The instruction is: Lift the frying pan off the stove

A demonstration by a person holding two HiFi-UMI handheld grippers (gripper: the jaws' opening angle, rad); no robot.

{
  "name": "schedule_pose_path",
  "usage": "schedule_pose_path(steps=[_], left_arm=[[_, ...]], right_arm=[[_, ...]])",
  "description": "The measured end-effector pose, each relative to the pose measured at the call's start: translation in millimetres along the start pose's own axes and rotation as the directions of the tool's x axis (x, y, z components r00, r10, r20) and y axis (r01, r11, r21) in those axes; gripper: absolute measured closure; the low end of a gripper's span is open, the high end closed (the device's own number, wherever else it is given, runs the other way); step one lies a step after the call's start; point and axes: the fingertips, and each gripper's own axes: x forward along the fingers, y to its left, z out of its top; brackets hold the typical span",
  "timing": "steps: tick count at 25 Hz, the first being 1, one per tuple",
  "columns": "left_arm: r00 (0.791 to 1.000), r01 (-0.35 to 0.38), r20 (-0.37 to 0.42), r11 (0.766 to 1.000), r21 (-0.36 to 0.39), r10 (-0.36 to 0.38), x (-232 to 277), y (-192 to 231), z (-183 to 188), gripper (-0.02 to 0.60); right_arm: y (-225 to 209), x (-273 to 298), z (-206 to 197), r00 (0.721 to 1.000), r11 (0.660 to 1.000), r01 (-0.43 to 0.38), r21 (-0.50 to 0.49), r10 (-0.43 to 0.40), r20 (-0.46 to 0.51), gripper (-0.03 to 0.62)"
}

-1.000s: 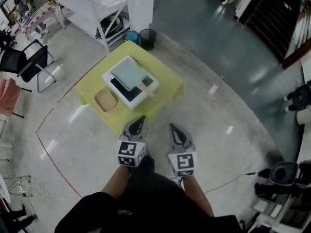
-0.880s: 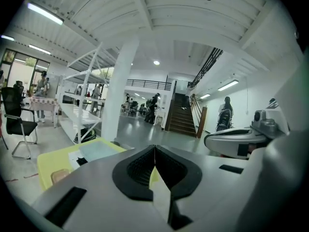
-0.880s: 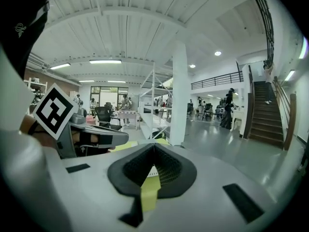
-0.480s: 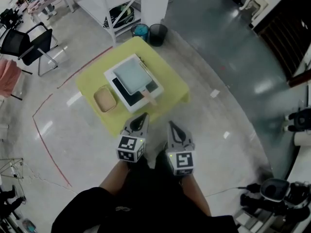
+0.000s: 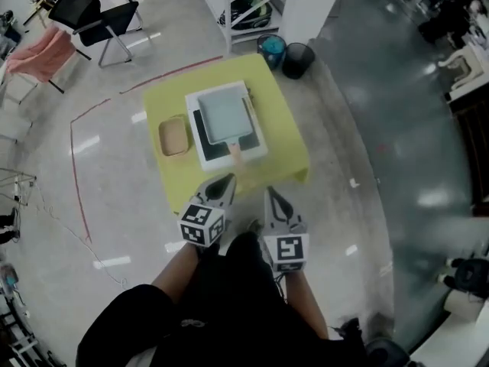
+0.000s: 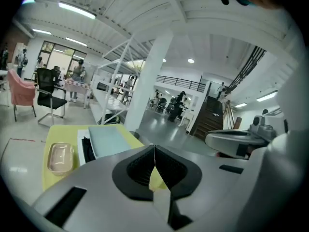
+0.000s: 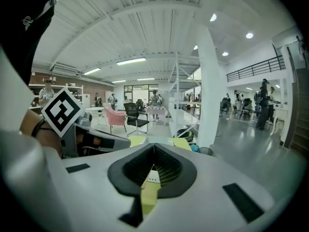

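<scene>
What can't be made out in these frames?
Frying pan: head view, too small to tell whether anything is inside.
Pan handle: left gripper view, hidden behind left hand-held gripper.
Stove: right gripper view, almost wholly hidden behind right hand-held gripper.

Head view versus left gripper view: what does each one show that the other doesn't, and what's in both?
Only the head view shows the wooden handle of the pale square frying pan and the black-and-white marker cube on the left gripper. Only the left gripper view shows the ceiling strip lights and the upper balcony railing. Both show the yellow table, the white stove, the frying pan, the tan oval container and the shut left gripper.
</scene>
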Motion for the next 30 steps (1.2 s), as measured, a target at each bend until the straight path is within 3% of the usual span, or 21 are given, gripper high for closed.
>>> schedule_pose_path(steps=[6, 16, 24, 30], left_arm=[[0.995, -0.098, 0.014, 0.987, -0.124, 0.100, 2, -12, -18, 0.537], [0.974, -0.215, 0.017, 0.948, -0.233, 0.225, 4, 7, -37, 0.537], [0.965, -0.254, -0.005, 0.934, -0.251, 0.261, 23, 29, -50, 0.537], [0.971, -0.237, -0.042, 0.909, -0.342, 0.237, 39, 49, -61, 0.537]], right_arm=[[-40, 5, -16, 0.996, 0.996, -0.084, -0.002, 0.084, -0.009, 0.577], [-11, 27, -36, 0.965, 0.967, -0.255, -0.017, 0.254, -0.058, 0.578], [-11, 53, -44, 0.958, 0.962, -0.274, -0.018, 0.271, -0.095, 0.577], [-13, 65, -42, 0.956, 0.962, -0.272, -0.012, 0.269, -0.120, 0.579]])
